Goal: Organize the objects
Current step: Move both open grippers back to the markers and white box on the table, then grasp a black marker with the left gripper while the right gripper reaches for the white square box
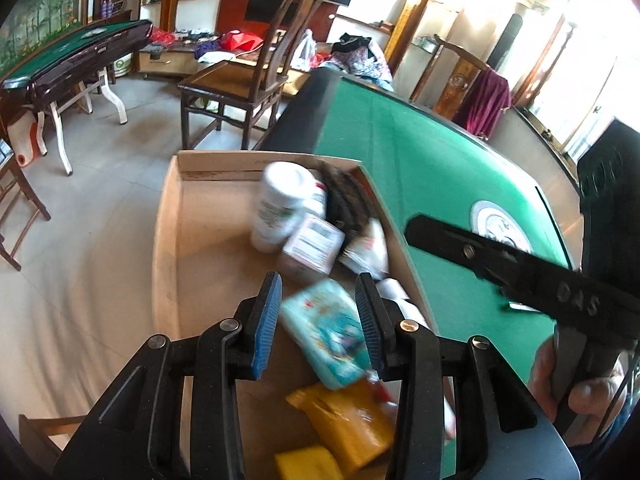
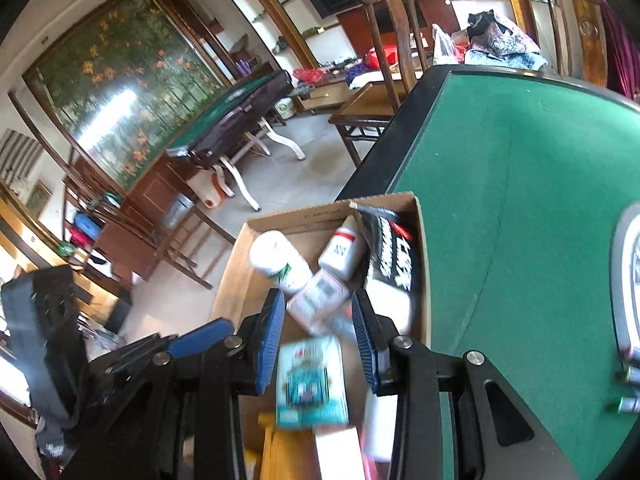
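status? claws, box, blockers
Left claw and right claw open, empty, above box. Teal pack, white bottle and yellow packs inside. Nothing blocking.

Crowded box point(image 1: 168, 240), bare green felt point(image 1: 420, 184) beside

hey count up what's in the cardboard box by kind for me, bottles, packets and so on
White bottles: 2, the tall one and the red-banded one
Clear jar: 1
Black packet: 1
Teal packet: 1
Yellow packets: 2
Total: 7 clearly countable in the cardboard box; a few blurred white items by the right wall cannot be told apart.
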